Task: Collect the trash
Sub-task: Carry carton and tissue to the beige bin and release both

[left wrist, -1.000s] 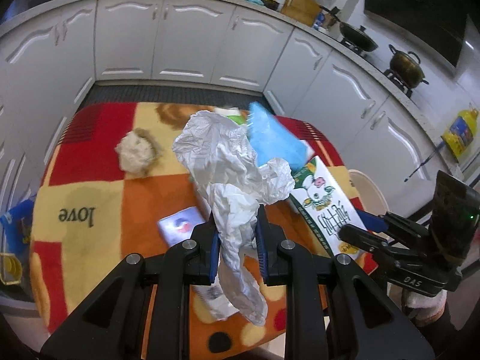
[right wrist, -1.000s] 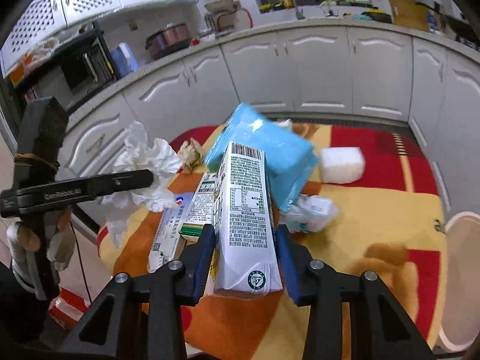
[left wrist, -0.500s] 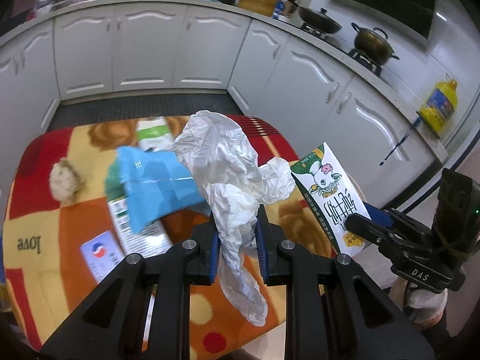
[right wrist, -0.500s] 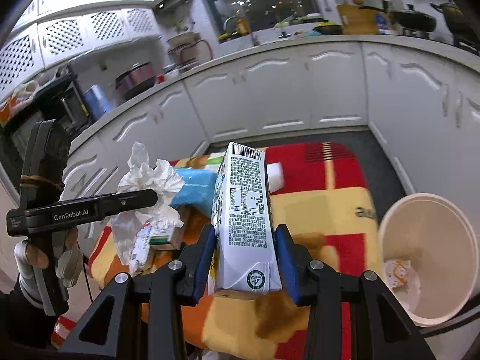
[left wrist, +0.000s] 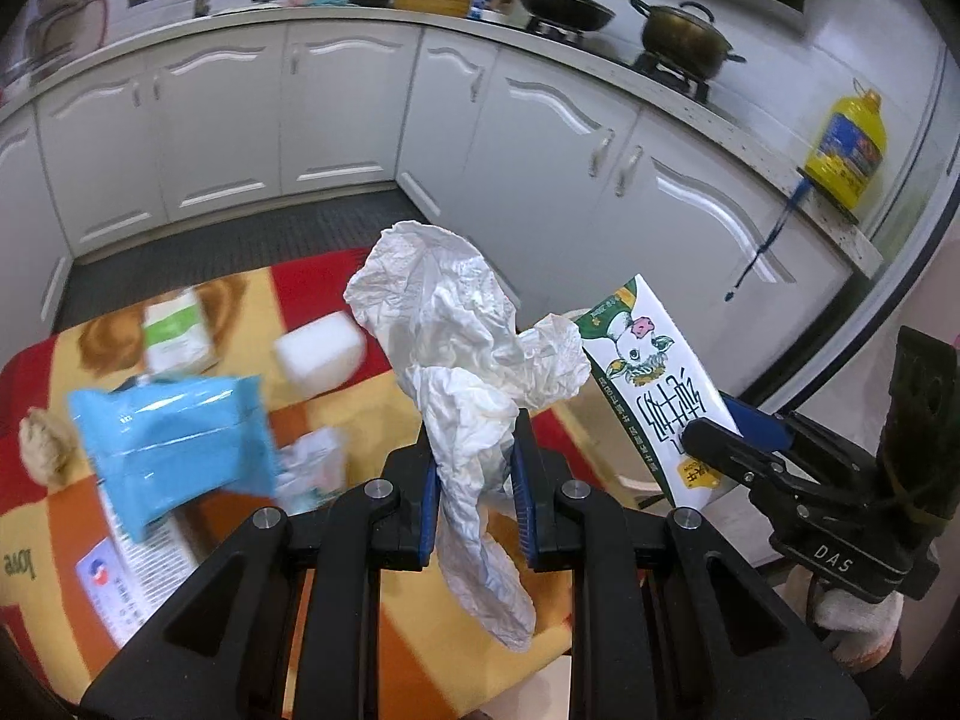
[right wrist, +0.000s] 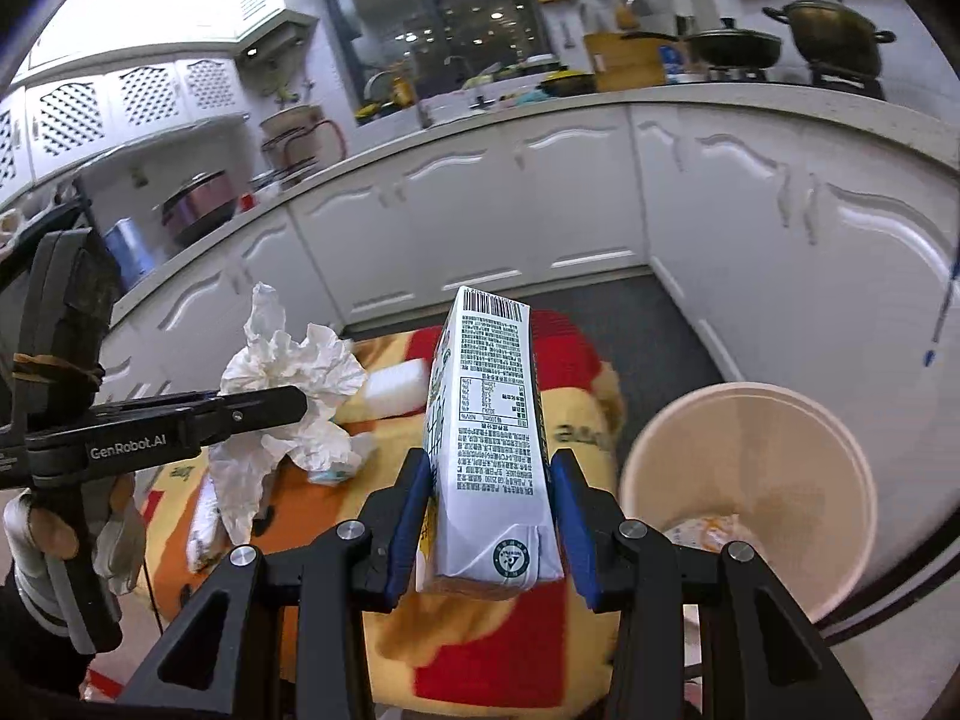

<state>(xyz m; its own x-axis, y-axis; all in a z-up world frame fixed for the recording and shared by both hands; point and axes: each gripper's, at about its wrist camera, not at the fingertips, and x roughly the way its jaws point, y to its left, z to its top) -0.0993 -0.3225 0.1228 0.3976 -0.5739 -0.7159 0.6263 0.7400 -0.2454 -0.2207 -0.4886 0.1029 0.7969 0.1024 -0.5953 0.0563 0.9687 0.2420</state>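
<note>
1. Across the kitchen floor, a low table (left wrist: pixel 420 648) under a red, orange and yellow checked cloth is sitting in front of white cabinets (left wrist: pixel 336 114), and I am working above it from afar.
2. Beside the table's end, a round cream bin (right wrist: pixel 828 420) is standing open, with a scrap of wrapper lying at its bottom.
3. I am keeping my right gripper (right wrist: pixel 491 516) clenched on an upright milk carton (right wrist: pixel 489 438), printed side toward the camera, raised over the table edge just beside the bin.
4. I am holding my left gripper (left wrist: pixel 474 480) clamped on a crumpled white tissue (left wrist: pixel 462 354), which is billowing above the pads and trailing below them.
5. A blue wet-wipe pack (left wrist: pixel 174 438) is lying on the cloth, blurred, near a white foam block (left wrist: pixel 321 354) and a green-and-white box (left wrist: pixel 177 333).
6. A flat white card (left wrist: pixel 117 585) is resting near the table's close edge.
7. A small brownish wad (left wrist: pixel 42 441) is sitting at the cloth's far left.
</note>
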